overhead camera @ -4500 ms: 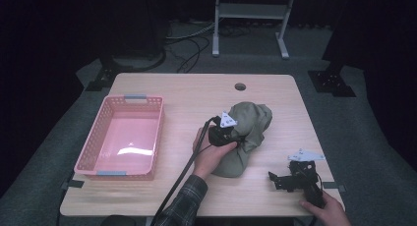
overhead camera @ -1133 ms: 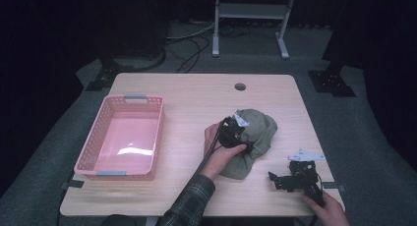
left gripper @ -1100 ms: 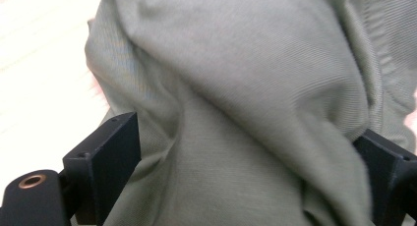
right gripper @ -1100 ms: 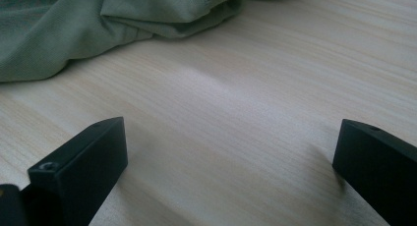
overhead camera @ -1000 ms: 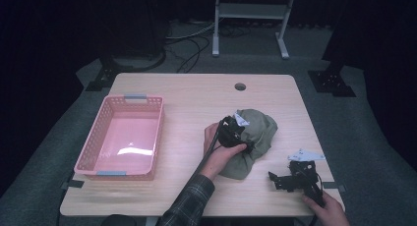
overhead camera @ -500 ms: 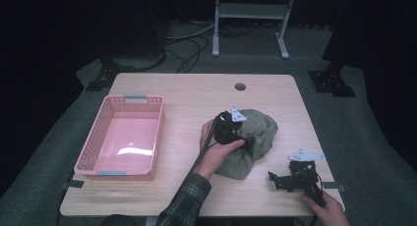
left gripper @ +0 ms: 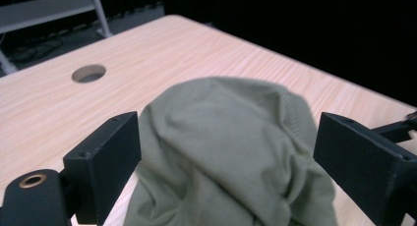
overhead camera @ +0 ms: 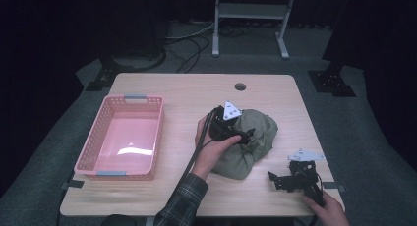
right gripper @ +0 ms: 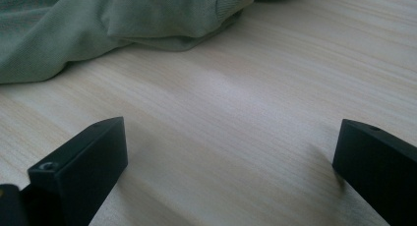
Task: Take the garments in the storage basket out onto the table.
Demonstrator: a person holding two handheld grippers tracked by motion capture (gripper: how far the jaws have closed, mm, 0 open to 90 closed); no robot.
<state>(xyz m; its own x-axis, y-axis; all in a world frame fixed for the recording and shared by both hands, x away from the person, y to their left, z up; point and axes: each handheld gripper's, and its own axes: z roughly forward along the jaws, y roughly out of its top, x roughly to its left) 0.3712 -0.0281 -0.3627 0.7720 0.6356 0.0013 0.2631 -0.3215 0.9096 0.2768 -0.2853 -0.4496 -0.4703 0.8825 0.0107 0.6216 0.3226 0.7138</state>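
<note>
Left claw point(overhead camera: 246, 135) hovers wide apart over the green cloth point(overhead camera: 248, 147), gripping nothing; close too shallow and it'll probably just pinch a loose fold that slips out.

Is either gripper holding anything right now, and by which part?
Nothing is held. The left gripper has open jaws around the green garment's top; the right gripper is open.

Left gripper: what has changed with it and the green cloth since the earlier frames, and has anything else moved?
The left gripper has shifted a little across the green cloth and lifted slightly; its jaws stand wide open on either side of the bunched fabric, not pinching it. The cloth's heap has changed shape a bit. The right gripper stayed resting on the table, open, and the pink basket has not moved.
</note>
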